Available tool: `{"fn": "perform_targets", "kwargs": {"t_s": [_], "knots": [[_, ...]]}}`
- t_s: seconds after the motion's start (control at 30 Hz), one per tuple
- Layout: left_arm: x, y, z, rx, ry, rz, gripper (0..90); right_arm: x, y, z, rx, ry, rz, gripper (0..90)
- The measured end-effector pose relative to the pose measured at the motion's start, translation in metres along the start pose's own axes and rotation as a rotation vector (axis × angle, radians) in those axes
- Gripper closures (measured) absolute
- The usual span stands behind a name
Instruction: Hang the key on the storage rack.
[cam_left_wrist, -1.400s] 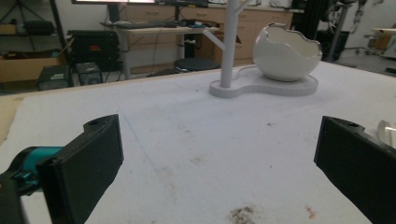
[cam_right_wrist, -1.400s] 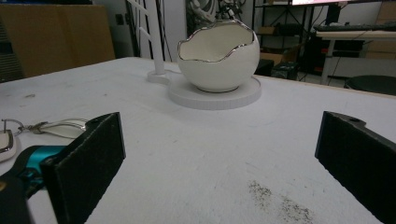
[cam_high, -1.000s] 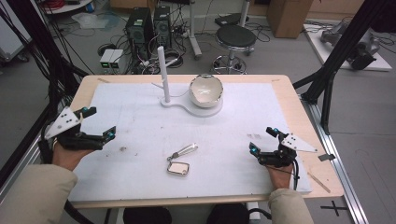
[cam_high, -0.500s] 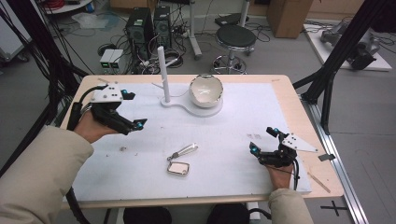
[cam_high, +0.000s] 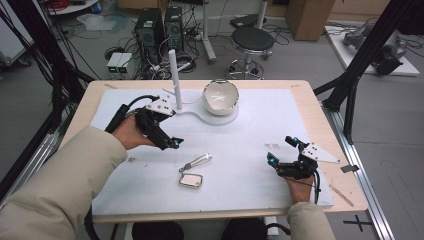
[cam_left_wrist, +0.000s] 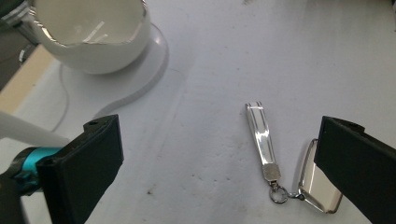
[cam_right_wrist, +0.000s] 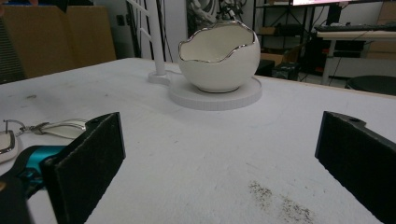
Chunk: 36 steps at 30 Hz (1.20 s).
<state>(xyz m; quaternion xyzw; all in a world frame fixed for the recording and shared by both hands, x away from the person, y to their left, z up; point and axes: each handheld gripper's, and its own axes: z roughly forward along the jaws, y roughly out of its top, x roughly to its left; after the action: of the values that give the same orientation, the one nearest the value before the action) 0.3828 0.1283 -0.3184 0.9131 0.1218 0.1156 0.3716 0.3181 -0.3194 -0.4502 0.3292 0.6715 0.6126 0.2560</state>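
A silver key fob (cam_high: 191, 180) with a metal strap (cam_high: 198, 161) lies flat on the white mat, front centre. My left gripper (cam_high: 167, 140) hovers open up and to the left of it, jaws pointing down toward it. In the left gripper view the strap (cam_left_wrist: 261, 135) and fob (cam_left_wrist: 320, 184) lie between the wide-apart jaws, close to the right one. My right gripper (cam_high: 281, 150) rests open near the front right, nothing between its jaws. A white egg-shaped bowl (cam_high: 220, 97) with a silver rim sits on a white stand at the back.
A thin white post (cam_high: 174, 79) rises from the stand's base (cam_high: 200, 112) just beyond the left hand. The mat (cam_high: 250, 135) covers most of the wooden table. The bowl (cam_right_wrist: 219, 56) and the strap (cam_right_wrist: 56, 127) are seen from the right gripper view.
My left gripper has left the table's left edge and swung up and in toward the middle, now above the mat near the key fob. The right gripper has stayed put.
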Motion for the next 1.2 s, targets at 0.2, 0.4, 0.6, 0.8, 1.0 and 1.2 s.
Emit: {"fn": "perform_targets", "kwargs": {"t_s": [0.2, 0.4, 0.6, 0.8, 1.0, 1.2], "knots": [[-0.007, 0.005, 0.025, 0.086, -0.046, 0.011, 2.2, 0.0, 0.0, 0.0, 0.0, -0.001, -0.004, 0.6], [-0.018, 0.005, 0.052, 0.196, -0.058, 0.053, 2.3, 0.0, 0.0, 0.0, -0.001, -0.001, 0.002, 0.6], [-0.027, -0.001, 0.074, 0.273, -0.083, 0.059, 2.3, 0.0, 0.0, 0.0, 0.0, -0.003, -0.001, 0.6], [-0.029, -0.007, 0.083, 0.31, -0.094, 0.024, 8.5, 0.0, 0.0, 0.0, 0.0, -0.003, 0.001, 0.6], [-0.031, -0.008, 0.088, 0.36, -0.097, 0.011, 10.9, 0.0, 0.0, 0.0, 0.0, -0.002, 0.005, 0.6], [-0.034, -0.008, 0.092, 0.41, -0.095, 0.016, 17.7, 0.0, 0.0, 0.0, 0.0, -0.003, 0.007, 0.6]]}}
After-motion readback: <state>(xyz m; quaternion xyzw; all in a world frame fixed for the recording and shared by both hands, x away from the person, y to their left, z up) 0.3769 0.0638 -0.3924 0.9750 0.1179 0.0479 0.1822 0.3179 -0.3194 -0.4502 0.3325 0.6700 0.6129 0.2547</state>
